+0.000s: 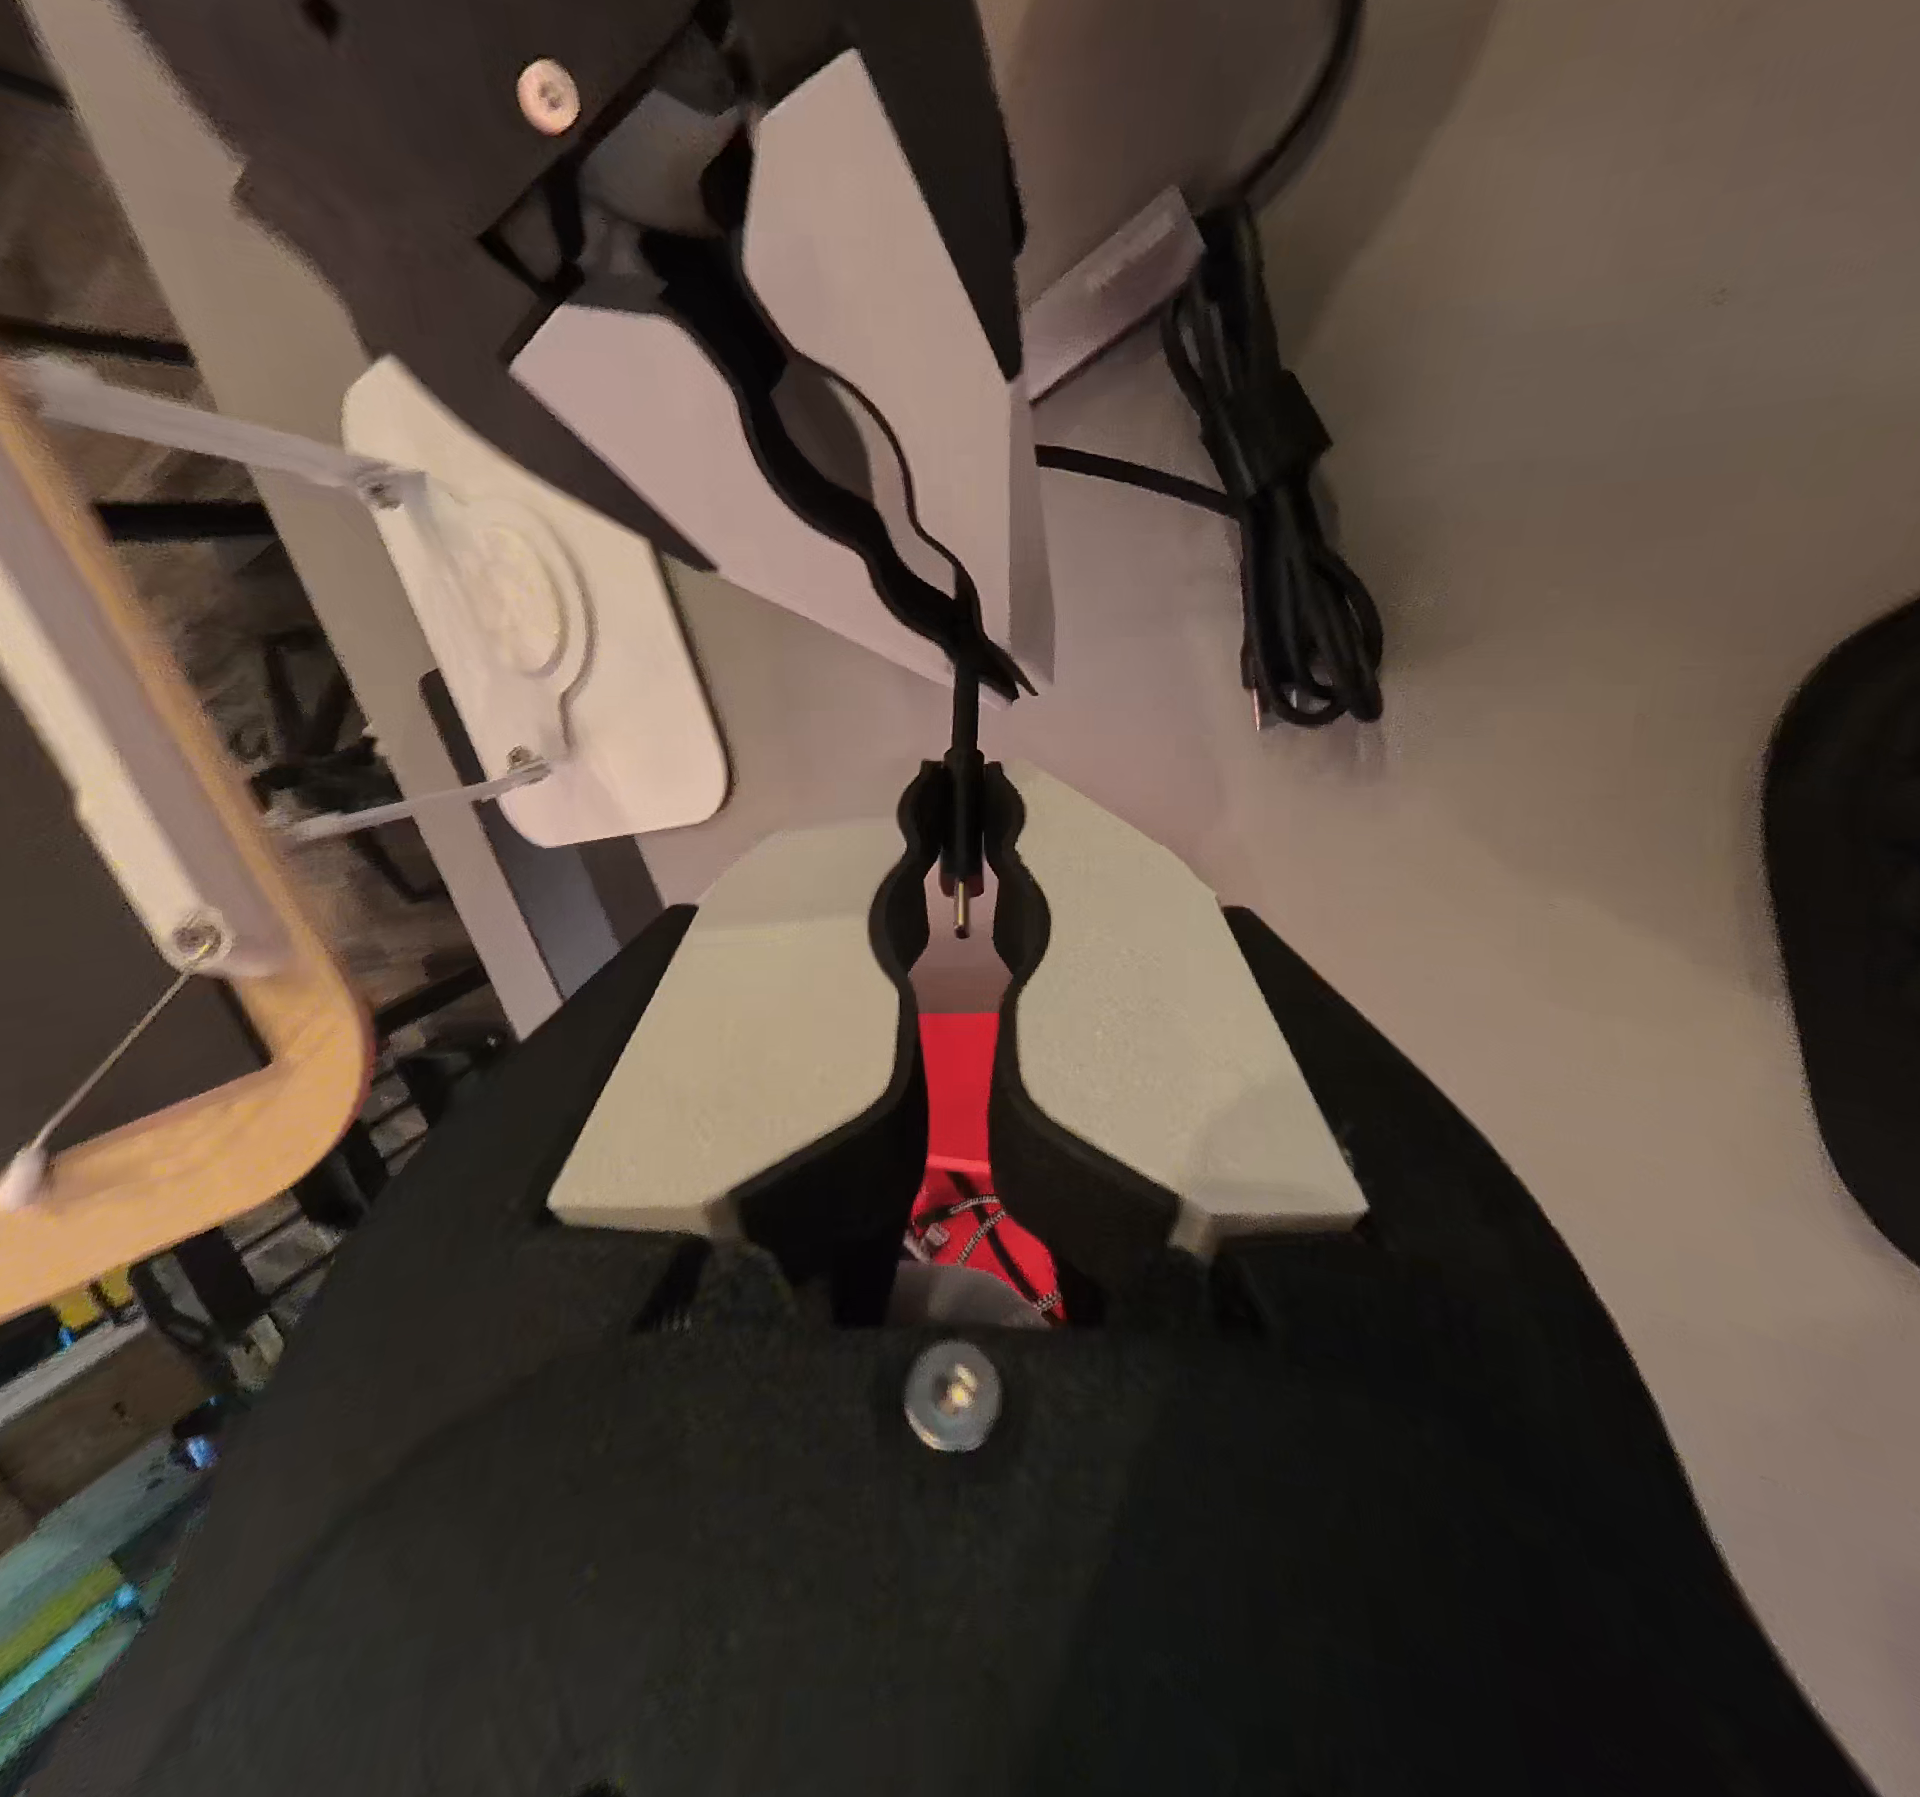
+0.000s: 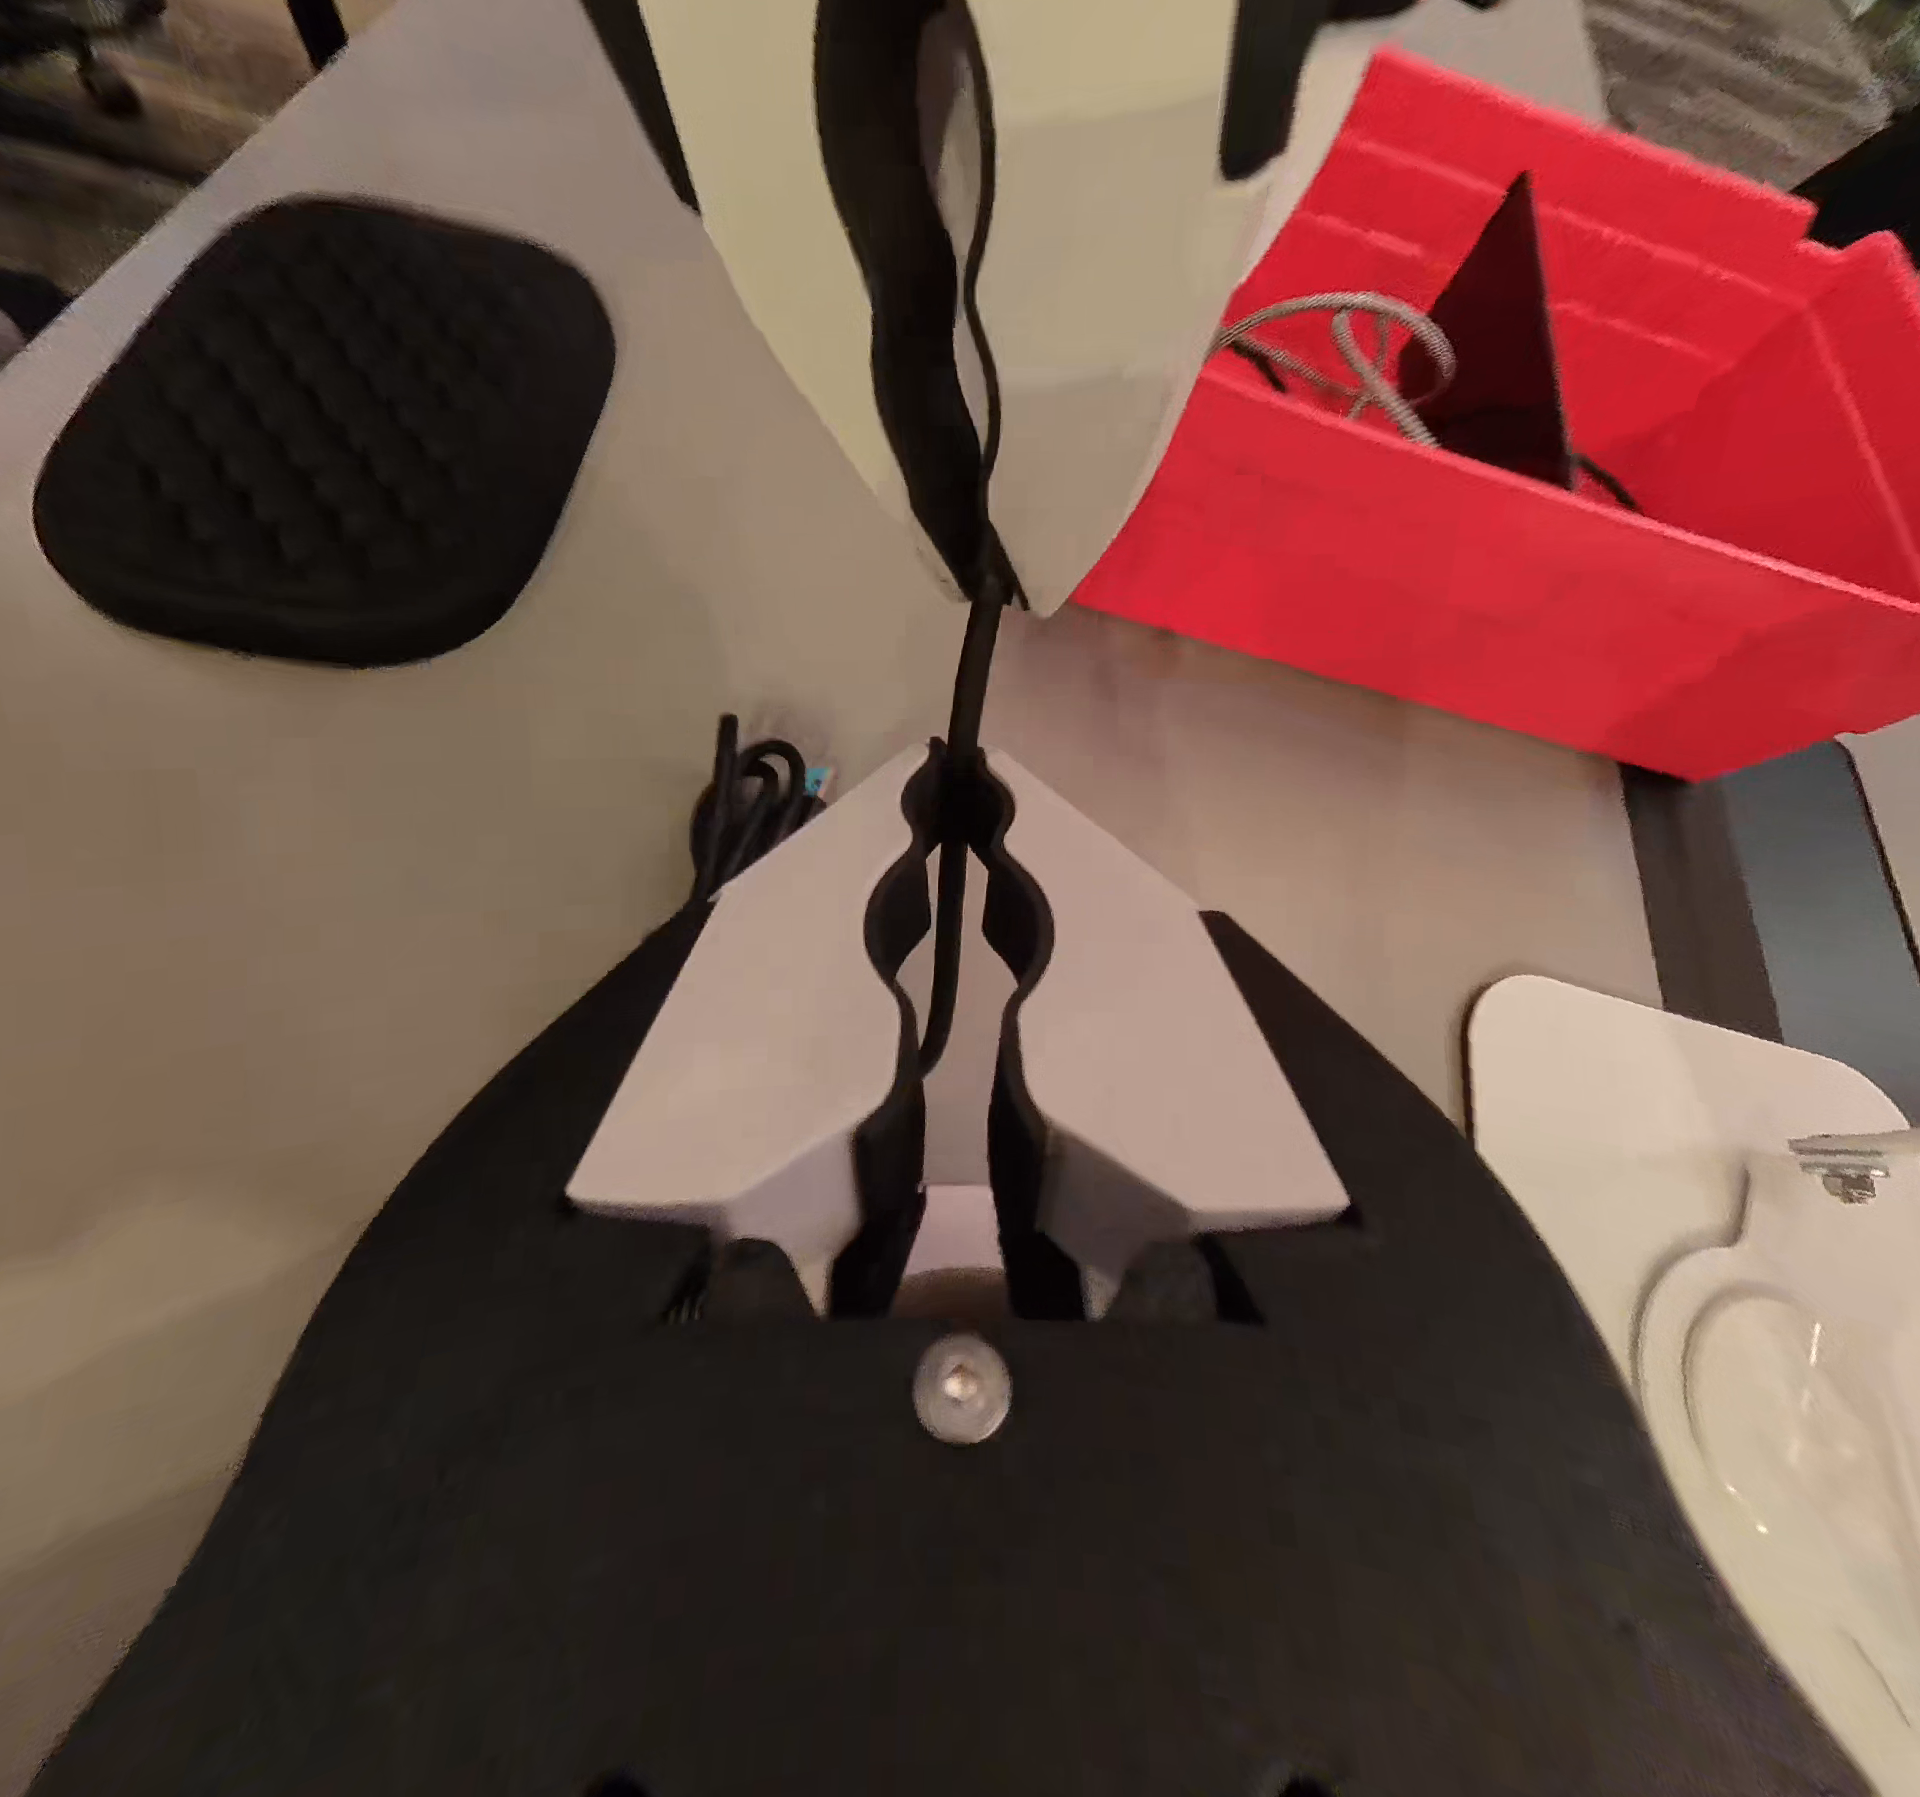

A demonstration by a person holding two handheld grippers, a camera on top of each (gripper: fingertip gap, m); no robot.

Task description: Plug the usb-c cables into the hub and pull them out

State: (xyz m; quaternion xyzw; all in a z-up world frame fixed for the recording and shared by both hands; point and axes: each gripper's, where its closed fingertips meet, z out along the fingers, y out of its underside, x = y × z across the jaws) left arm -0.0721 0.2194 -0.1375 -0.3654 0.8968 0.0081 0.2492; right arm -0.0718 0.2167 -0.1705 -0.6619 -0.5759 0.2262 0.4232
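A thin black usb-c cable [image 1: 964, 724] is stretched short between my two grippers above the table. My left gripper [image 1: 961, 791] is shut on its plug end; the metal tip [image 1: 964, 916] points back between the fingers. My right gripper [image 1: 987, 677] comes in from above, shut on the same cable. In the right wrist view, my right gripper [image 2: 956, 771] pinches the cable [image 2: 971, 677], and the left gripper [image 2: 987, 594] holds it from the far side. A grey flat hub [image 1: 1122, 287] lies farther off, with black cables beside it.
A coiled black cable bundle [image 1: 1309, 604] lies on the pale table, also in the right wrist view [image 2: 748, 802]. A red bin [image 2: 1455, 604] holds a grey braided cable [image 2: 1340, 345]. A black padded mat [image 2: 322, 428] and a white base plate [image 2: 1662, 1228] lie nearby. Both grippers' tips are close together, under 4 cm apart.
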